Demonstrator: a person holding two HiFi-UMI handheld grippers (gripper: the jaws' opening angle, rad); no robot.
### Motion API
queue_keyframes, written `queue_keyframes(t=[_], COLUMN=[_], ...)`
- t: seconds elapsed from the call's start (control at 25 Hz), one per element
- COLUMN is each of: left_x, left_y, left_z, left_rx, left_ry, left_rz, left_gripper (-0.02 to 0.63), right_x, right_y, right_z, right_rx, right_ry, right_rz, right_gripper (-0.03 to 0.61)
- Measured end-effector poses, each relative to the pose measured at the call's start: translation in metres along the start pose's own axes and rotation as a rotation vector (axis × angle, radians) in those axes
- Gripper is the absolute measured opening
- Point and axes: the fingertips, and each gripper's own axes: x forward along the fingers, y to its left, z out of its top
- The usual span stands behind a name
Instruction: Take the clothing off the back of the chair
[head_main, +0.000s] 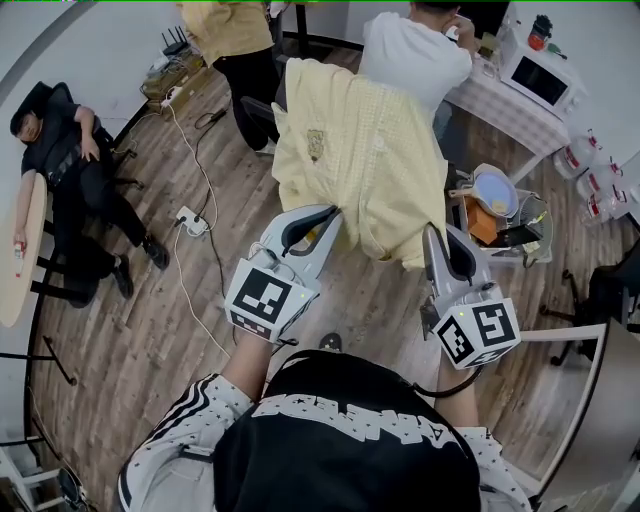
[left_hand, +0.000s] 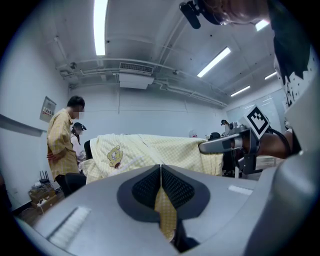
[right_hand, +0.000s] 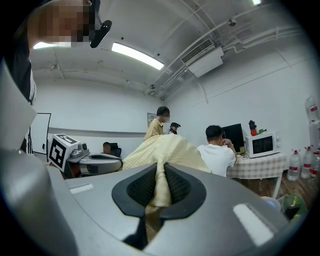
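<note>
A pale yellow checked garment (head_main: 350, 160) with a small bear patch hangs spread in the air in front of me, held by both grippers at its near edge. My left gripper (head_main: 333, 216) is shut on the cloth, and a fold shows between its pads (left_hand: 161, 170). On the other side, the right gripper (head_main: 431, 238) is also shut on the cloth, with a bunched fold of fabric rising from its jaws (right_hand: 161, 170). A dark chair part (head_main: 256, 108) shows at the garment's far left edge. The rest of the chair is hidden under the cloth.
A person in a yellow shirt (head_main: 235, 40) stands beyond the garment, and a person in white (head_main: 410, 55) sits at a table with a microwave (head_main: 540, 80). Another person (head_main: 70, 150) reclines at left. A power strip (head_main: 190, 222) lies on the floor. A small stand with a bowl (head_main: 495, 195) is at right.
</note>
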Motion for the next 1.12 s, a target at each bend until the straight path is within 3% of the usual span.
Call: queue_keyframes(t=[0.68, 1.12], left_x=[-0.016, -0.024], left_y=[-0.032, -0.053], left_z=[0.0, 0.002], left_rx=[-0.013, -0.013], left_ry=[0.03, 0.034], left_rz=[0.049, 0.022], left_gripper=[0.009, 0.009], right_x=[-0.031, -0.049], right_y=[-0.002, 0.002], right_z=[-0.007, -0.011], right_rx=[0.035, 0.037], right_ry=[0.028, 0.036], right_rz=[0.043, 0.036], right_gripper=[0.032, 0.032])
